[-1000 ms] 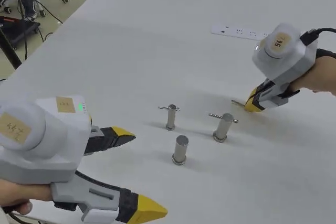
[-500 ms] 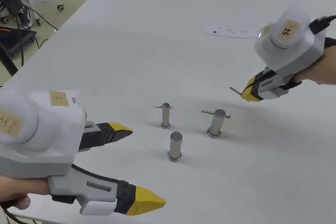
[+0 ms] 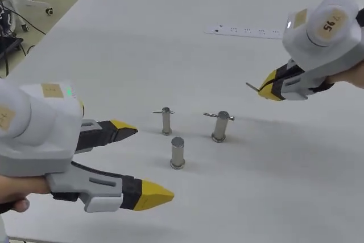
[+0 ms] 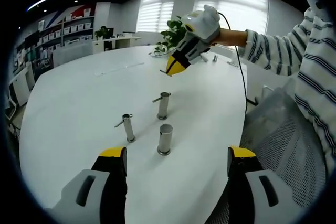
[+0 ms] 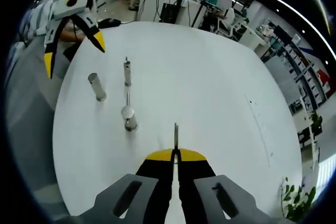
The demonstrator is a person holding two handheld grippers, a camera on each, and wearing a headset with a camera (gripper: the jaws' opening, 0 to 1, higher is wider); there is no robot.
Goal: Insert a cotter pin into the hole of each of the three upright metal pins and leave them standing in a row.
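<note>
Three upright metal pins stand on the white table. The back left pin (image 3: 166, 120) (image 4: 127, 127) and the right pin (image 3: 219, 126) (image 4: 164, 105) each have a cotter pin through the top. The front pin (image 3: 177, 152) (image 4: 165, 138) (image 5: 97, 86) has none. My right gripper (image 3: 264, 90) (image 5: 176, 155) hovers above the table to the right of the pins, shut on a thin cotter pin (image 3: 252, 87) (image 5: 176, 135) that sticks out past its tips. My left gripper (image 3: 145, 163) (image 4: 177, 153) is open with nothing in it, just left of the front pin.
A white power strip (image 3: 244, 31) lies farther back on the table. The table's left edge (image 3: 51, 38) drops to the floor. A striped sleeve (image 4: 283, 51) and a mesh chair (image 4: 278, 129) are at the right in the left gripper view.
My right gripper has risen from the table surface with the cotter pin in it, moving up and away from the pins. The left gripper has stayed open and barely shifted.
</note>
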